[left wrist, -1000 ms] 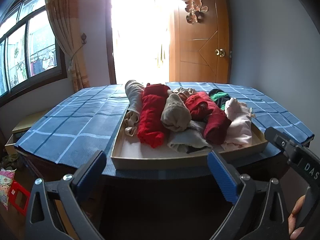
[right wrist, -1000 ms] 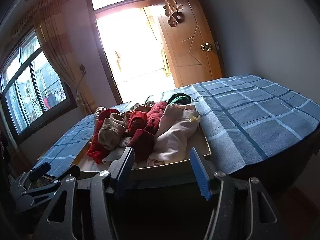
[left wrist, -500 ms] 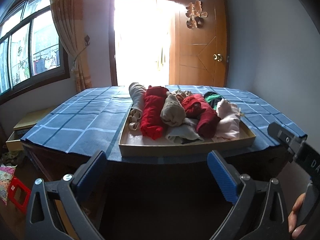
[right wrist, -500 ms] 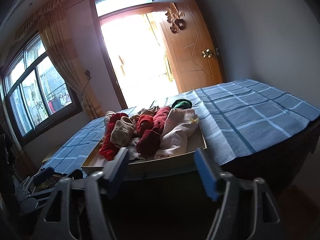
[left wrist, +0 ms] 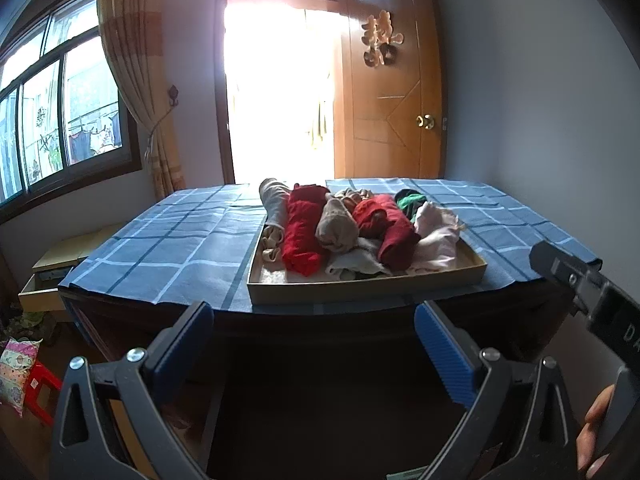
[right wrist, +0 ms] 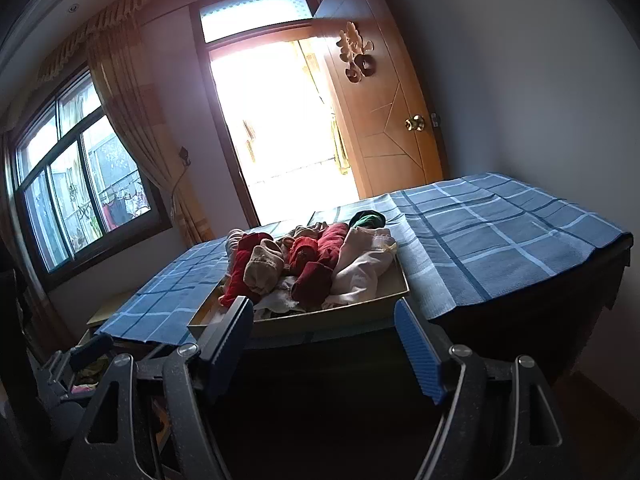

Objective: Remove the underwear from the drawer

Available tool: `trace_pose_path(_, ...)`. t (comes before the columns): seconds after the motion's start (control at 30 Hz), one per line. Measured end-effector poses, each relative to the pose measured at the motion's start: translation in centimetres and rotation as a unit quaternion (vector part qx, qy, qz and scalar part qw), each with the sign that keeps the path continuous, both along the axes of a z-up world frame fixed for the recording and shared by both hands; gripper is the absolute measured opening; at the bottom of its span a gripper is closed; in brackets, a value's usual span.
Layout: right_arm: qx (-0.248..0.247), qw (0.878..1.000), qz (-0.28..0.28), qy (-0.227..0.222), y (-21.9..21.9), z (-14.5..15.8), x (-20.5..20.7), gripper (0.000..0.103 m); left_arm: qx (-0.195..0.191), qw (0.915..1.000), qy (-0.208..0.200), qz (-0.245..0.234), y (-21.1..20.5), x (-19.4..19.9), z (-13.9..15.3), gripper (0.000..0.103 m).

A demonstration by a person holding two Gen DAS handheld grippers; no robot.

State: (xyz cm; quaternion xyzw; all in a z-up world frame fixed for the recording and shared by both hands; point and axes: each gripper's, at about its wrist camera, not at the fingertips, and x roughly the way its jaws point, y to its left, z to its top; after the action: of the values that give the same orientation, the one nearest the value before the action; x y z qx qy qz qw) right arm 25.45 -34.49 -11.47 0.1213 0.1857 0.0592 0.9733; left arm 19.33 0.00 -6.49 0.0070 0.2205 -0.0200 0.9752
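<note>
1. On a table (left wrist: 168, 240) under a blue checked cloth (right wrist: 500, 240), a shallow drawer (left wrist: 360, 286) holds rolled underwear (left wrist: 304, 232).
2. The left gripper (left wrist: 314, 340) hangs short of the table edge, jaws spread, empty.
3. The right gripper (right wrist: 324, 344), jaws having just been opening, is likewise spread, with nothing between them.

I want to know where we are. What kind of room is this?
Probably a bedroom at home: a shallow beige drawer of rolled underwear on a blue checked cloth, a tied-back tan curtain, a wooden door.
</note>
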Motion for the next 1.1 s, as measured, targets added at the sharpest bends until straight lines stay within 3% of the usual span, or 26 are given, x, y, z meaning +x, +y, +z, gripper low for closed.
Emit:
trace_pose_path(0.5, -0.009, 0.999, 0.006, -0.036, 0.3, 2.1, -4.1, 0.076, 0.014, 0.9995, -0.025, 0.011, -0.3, -3.1, 1.8, 0.102)
trace_pose_path(0.8, -0.011, 0.999, 0.009, -0.041, 0.6, 2.5, -4.6, 0.076, 0.033, 0.9989, -0.025, 0.023, -0.5, -3.2, 2.1, 0.102)
trace_pose_path(1.1, -0.010, 0.999, 0.011, -0.039, 0.7, 2.3, -4.6, 0.076, 0.022, 0.9993, -0.023, 0.019, -0.1, -3.2, 2.2, 0.102)
